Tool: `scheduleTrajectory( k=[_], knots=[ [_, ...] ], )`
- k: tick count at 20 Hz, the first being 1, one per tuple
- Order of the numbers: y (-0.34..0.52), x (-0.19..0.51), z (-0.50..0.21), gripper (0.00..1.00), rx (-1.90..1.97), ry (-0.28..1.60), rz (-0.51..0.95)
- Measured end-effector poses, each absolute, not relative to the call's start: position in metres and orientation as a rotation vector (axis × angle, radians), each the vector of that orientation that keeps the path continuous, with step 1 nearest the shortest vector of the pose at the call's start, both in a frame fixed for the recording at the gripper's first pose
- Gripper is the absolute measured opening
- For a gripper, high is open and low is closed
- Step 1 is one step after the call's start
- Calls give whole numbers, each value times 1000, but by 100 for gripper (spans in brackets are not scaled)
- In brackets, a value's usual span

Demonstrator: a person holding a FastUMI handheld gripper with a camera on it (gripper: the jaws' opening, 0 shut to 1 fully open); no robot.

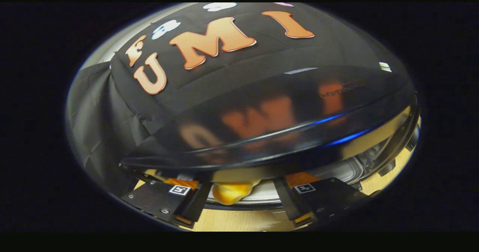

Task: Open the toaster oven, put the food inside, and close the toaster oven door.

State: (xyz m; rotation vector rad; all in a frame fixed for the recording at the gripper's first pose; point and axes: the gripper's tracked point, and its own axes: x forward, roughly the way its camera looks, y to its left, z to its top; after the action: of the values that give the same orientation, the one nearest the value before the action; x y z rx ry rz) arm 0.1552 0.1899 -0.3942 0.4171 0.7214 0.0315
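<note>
The glossy black metal toaster oven looms largest, its shiny top mirroring the booth wall, with one dark knob visible toward its right end beside a pale ribbed inner wall. Under it runs the light wooden tabletop. Just below the oven's front lip lies a round white plate, and on its near side sits one golden-brown glazed bread roll, the food to go in. The roll lies between the two fingers and just ahead of them, partly under the lip, so whether the door is already down I cannot tell from here. The gripper has its two fingers spread wide, one on each side of the roll, touching neither it nor the plate. I judge the roll light and soft, easily dented and a little slick from the glaze, so a gentle squeeze across its middle would suit; the plate looks stiff, smooth and breakable, better taken by its rim if the food is to travel on it. Counted: one oven, one plate, one roll, one knob seen, two fingers.
</note>
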Motion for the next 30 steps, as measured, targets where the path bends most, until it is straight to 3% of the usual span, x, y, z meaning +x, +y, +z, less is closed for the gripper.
scheduleTrajectory(
  k=[8, 20, 25, 30],
  knots=[
    [159, 92, -361, 95, 352, 669, 41],
    [87, -75, -354, 95, 234, 733, 107],
    [109, -126, -377, 95, 247, 857, 200],
    [137, -122, -397, 95, 319, 920, 260]
  ],
)
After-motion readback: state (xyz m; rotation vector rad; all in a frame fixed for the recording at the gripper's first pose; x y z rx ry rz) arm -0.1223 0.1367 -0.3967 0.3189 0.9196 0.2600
